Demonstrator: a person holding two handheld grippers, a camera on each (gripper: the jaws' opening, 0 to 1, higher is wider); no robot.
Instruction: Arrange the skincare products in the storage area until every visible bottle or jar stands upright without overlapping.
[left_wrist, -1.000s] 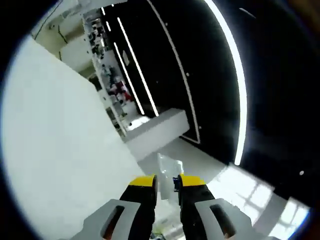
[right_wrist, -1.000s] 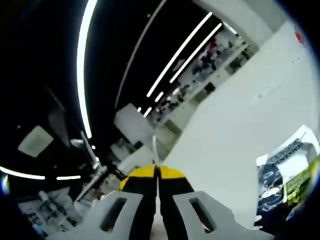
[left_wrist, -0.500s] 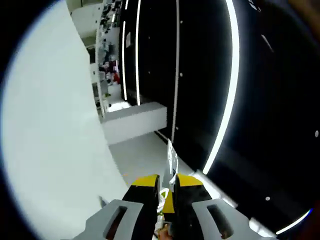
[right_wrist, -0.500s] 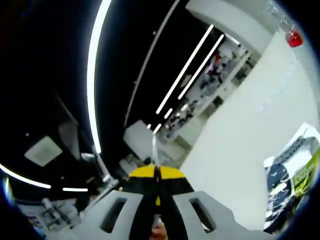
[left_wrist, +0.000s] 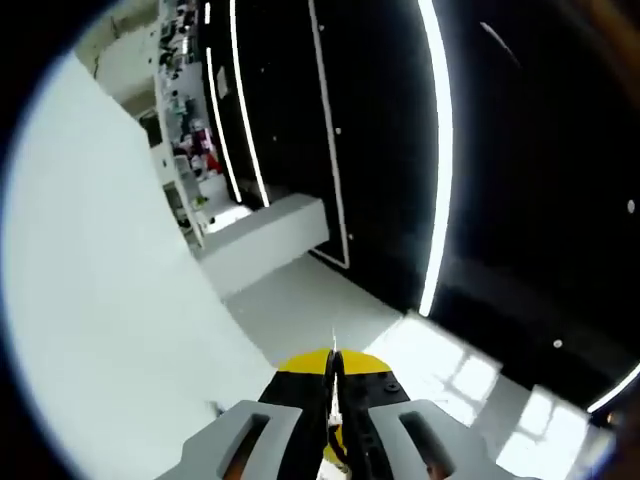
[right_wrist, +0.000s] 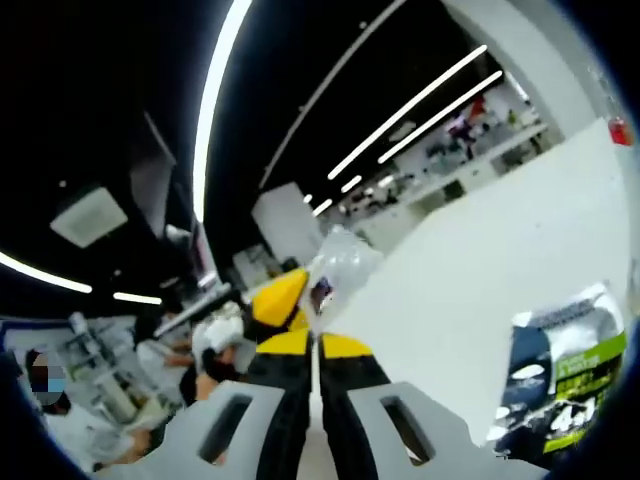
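Between both grippers (left_wrist: 333, 362) (right_wrist: 318, 345) a clear packet (right_wrist: 338, 262) is pinched, each pair of jaws clamped on it.

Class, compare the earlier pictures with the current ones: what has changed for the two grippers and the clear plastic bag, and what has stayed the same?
The left gripper has closed; its jaws stood apart around the clear plastic bag earlier and now meet on a thin edge of it. In the right gripper view the bag now rises wide, with the left gripper's yellow tip beside it. Both cameras swung. The right gripper stays shut on the bag; the printed pouch remains at the right.
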